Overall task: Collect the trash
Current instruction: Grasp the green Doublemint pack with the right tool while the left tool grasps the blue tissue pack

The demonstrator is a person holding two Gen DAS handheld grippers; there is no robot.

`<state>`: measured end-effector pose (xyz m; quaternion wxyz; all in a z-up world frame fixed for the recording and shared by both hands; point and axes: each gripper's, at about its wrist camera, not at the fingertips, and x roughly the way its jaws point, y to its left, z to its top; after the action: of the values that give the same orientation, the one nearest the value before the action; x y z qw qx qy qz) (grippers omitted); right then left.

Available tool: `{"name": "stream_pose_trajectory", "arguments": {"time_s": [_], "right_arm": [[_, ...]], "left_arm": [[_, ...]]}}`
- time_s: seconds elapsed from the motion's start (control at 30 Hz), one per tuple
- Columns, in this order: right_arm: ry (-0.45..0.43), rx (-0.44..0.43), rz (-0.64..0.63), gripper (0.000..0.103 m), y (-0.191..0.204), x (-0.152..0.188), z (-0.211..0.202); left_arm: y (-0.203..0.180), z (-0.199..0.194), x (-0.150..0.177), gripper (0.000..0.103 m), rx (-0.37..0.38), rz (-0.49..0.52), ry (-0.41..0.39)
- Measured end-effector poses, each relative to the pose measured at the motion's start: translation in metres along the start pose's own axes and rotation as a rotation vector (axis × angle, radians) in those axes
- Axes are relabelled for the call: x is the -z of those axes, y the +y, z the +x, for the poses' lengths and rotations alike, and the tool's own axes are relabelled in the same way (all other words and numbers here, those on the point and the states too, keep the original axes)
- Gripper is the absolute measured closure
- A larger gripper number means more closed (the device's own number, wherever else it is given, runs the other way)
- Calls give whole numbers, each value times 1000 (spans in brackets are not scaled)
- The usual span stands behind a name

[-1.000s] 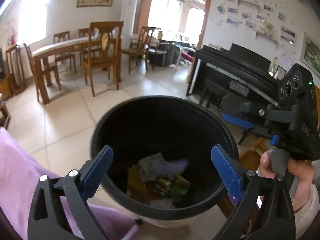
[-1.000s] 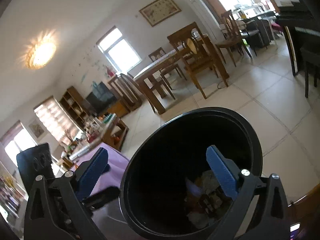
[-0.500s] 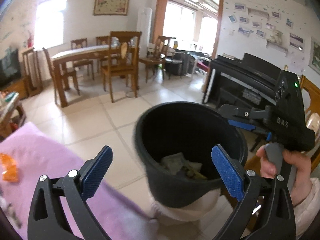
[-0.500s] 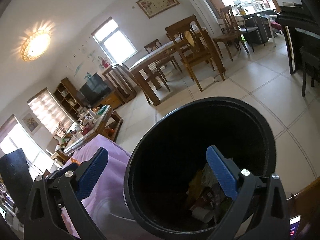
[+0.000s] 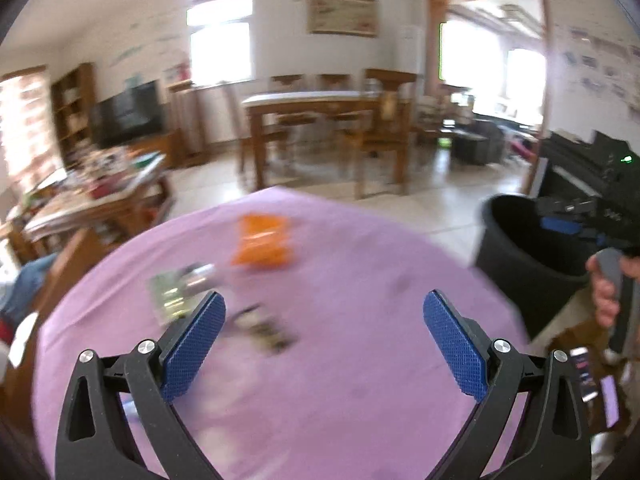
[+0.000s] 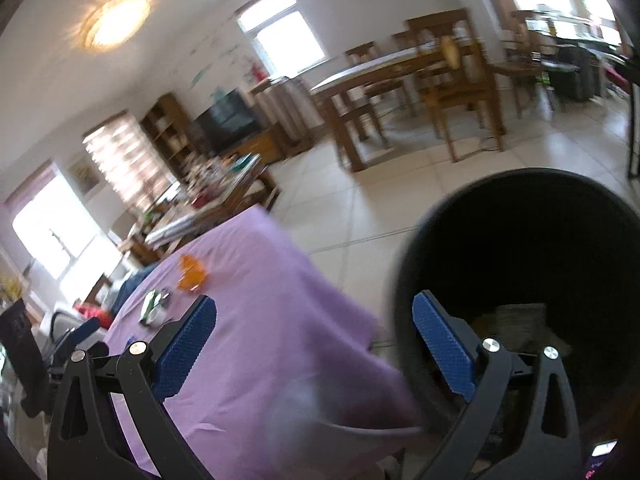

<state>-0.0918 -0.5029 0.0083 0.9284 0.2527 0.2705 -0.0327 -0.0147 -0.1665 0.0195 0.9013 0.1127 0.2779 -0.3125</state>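
- Left gripper (image 5: 323, 338) fingers spread wide, empty, over the purple table (image 5: 360, 280).
- Right gripper (image 6: 314, 338) fingers likewise apart, empty.
- Orange wrapper (image 5: 264, 242) and blurred scraps (image 5: 262, 326) lie on the table.
- Bin (image 6: 520, 248) stands beside the table.

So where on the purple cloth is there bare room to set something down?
The purple cloth is bare between the orange wrapper and the black bin. It is crowded on the left: the green packet and dark scraps.
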Motion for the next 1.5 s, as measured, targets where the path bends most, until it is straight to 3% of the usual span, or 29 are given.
{"name": "stream_pose_trajectory", "arguments": {"time_s": [0.1, 0.2, 0.4, 0.47, 0.53, 0.57, 0.63, 0.7, 0.83, 0.93, 1.13, 1.27, 1.33, 1.5], "right_arm": [[44, -54, -59, 5, 38, 2, 21], [78, -100, -106, 5, 73, 6, 38], [154, -176, -221, 5, 149, 17, 74], [175, -185, -265, 5, 170, 19, 84], [206, -198, -325, 5, 198, 23, 100], [214, -201, -342, 5, 206, 24, 104], [244, -200, -401, 5, 229, 27, 120], [260, -198, -445, 6, 246, 30, 133], [326, -212, -509, 29, 275, 35, 167], [391, -209, -524, 39, 291, 40, 197], [479, -152, -559, 50, 306, 52, 243], [478, -119, -586, 61, 309, 57, 253], [471, -110, -606, 73, 312, 58, 254], [462, -145, -584, 73, 306, 58, 246]], "left_arm": [[56, -11, 18, 6, -75, -60, 44], [96, -10, 29, 6, -90, -113, 106], [124, 8, 48, 8, -73, -96, 237], [133, 18, 54, 21, -41, -122, 279], [132, 29, 54, 41, -12, -147, 322], [135, 33, 56, 45, 6, -163, 339], [143, 30, 56, 54, 21, -178, 331], [150, 32, 55, 55, 46, -201, 323], [160, 22, 57, 56, 79, -275, 272], [161, 17, 55, 56, 72, -293, 232], [164, 12, 58, 56, 94, -340, 211], [168, 12, 62, 56, 105, -344, 213], [167, 13, 61, 56, 111, -344, 214], [166, 13, 60, 56, 109, -344, 213]]}}
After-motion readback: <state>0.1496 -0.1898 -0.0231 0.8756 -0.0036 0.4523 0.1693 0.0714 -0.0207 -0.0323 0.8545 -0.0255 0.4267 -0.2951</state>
